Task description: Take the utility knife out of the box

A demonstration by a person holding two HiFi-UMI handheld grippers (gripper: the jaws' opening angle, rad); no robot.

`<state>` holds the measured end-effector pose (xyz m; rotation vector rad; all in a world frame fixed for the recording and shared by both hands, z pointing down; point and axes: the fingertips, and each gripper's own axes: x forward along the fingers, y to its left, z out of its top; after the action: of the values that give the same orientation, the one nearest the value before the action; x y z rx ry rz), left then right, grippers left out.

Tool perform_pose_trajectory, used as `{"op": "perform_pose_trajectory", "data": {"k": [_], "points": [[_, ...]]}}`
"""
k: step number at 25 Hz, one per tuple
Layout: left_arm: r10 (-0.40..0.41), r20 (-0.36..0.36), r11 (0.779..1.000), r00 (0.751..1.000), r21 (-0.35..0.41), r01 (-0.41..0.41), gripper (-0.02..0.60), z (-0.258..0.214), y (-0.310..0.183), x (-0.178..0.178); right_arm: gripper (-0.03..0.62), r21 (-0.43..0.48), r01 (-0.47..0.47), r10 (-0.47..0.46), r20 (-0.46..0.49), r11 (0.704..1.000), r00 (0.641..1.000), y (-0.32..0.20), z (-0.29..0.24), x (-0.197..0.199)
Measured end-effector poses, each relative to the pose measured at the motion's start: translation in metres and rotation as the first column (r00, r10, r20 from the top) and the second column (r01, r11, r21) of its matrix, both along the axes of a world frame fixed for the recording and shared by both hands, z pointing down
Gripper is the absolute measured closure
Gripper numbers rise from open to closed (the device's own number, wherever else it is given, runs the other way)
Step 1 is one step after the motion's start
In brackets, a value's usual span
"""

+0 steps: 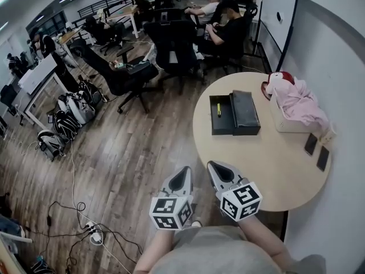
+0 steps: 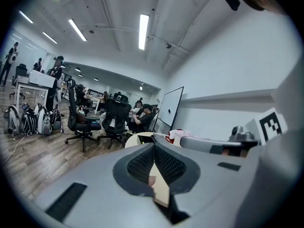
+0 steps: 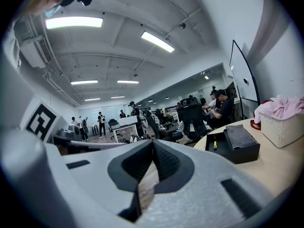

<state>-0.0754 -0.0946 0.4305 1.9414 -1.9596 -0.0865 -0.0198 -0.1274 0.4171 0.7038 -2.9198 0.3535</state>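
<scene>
Round table (image 1: 268, 170) on the right of the scene, wood floor (image 1: 131, 153) on the left. At the table's far right, a white basket (image 1: 282, 121) of pink cloth. Left of that, toward the table's far side, a black box (image 1: 222, 124), open, its lid (image 1: 245, 112) set just right of the tray and touching it.

Near, side by side: left gripper (image 1: 186, 170) over the floor just off the table's edge, right gripper (image 1: 212, 164) at the table's near-left edge. Both with jaws pressed together, nothing between them.

Smallest, in the open tray: yellow utility knife (image 1: 218, 108), flat on the tray's bottom, toward its far half. Well apart from both grippers: almost straight farther from the right one, farther and to the right from the left one. Right gripper judged the nearer. Long axis near to far, roughly in line with the reach. Blade end not tellable at this size. Jaws to be spread before any pinch across the narrow body.
</scene>
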Motion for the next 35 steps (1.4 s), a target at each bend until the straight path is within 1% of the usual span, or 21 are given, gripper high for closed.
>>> {"op": "perform_pose_trajectory", "data": {"k": [4, 13, 19, 25, 35], "points": [[0.001, -0.007, 1.0, 1.0, -0.009, -0.001, 0.577, 0.006, -0.011, -0.02, 0.594, 0.007, -0.017, 0.017, -0.02, 1.0, 1.0, -0.014, 0.006, -0.016], [-0.008, -0.025, 0.999, 1.0, -0.036, 0.008, 0.577, 0.021, -0.037, -0.053, 0.594, -0.002, -0.121, 0.12, -0.101, 0.993, 0.988, -0.069, 0.023, -0.026], [0.004, -0.028, 0.999, 1.0, -0.045, -0.005, 0.577, 0.026, -0.074, -0.076, 0.594, 0.012, -0.163, 0.163, -0.127, 0.987, 0.978, -0.125, 0.024, -0.04], [0.036, -0.04, 0.997, 0.999, -0.063, -0.038, 0.577, 0.026, -0.121, -0.099, 0.593, 0.02, -0.204, 0.204, -0.174, 0.979, 0.963, -0.186, 0.029, -0.057], [0.092, -0.059, 0.989, 0.994, -0.113, -0.098, 0.577, 0.039, -0.195, -0.133, 0.594, 0.023, -0.303, 0.298, -0.266, 0.953, 0.917, -0.291, 0.051, -0.067]]}}
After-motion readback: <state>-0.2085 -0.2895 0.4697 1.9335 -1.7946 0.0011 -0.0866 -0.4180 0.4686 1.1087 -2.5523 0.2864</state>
